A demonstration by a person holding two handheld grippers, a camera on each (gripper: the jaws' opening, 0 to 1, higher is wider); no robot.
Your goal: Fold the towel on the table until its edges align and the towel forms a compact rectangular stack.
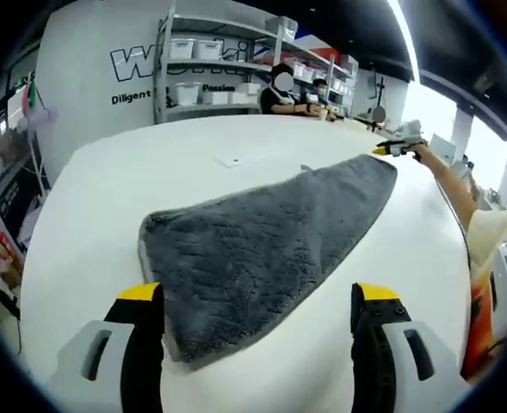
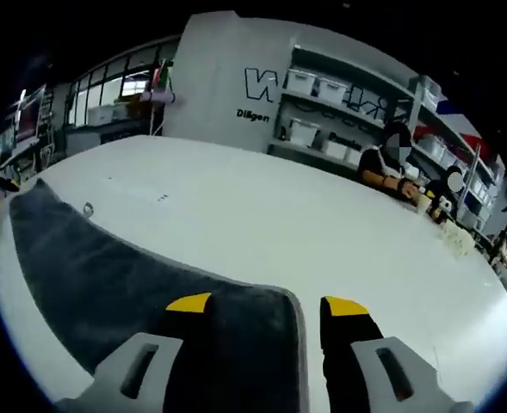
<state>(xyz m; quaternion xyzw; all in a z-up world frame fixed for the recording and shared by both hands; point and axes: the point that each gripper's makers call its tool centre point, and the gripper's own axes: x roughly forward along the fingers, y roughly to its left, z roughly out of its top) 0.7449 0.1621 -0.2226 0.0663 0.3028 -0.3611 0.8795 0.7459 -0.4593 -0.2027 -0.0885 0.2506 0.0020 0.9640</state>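
While grey towel (image 1: 262,249) lies on white table (image 1: 107,198), left claw (image 1: 260,301) spread, right claw (image 2: 266,303) spread

towel (image 2: 132,284) near edge: hidden behind right hand-held gripper (image 2: 266,314) | wall lettering (image 1: 150,64): partly blocked by shelves

A lab: shelving (image 1: 227,64) with storage bins (image 2: 309,132), big worktable (image 2: 279,224).

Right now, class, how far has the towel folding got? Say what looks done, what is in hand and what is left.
Done: the grey towel lies on the white table, apparently folded over, its near end looking doubled. In hand: the left claw is open astride its near corner; the right claw is open over the far end's edge. Left: the shape tapers, edges unaligned, so no compact rectangle yet.
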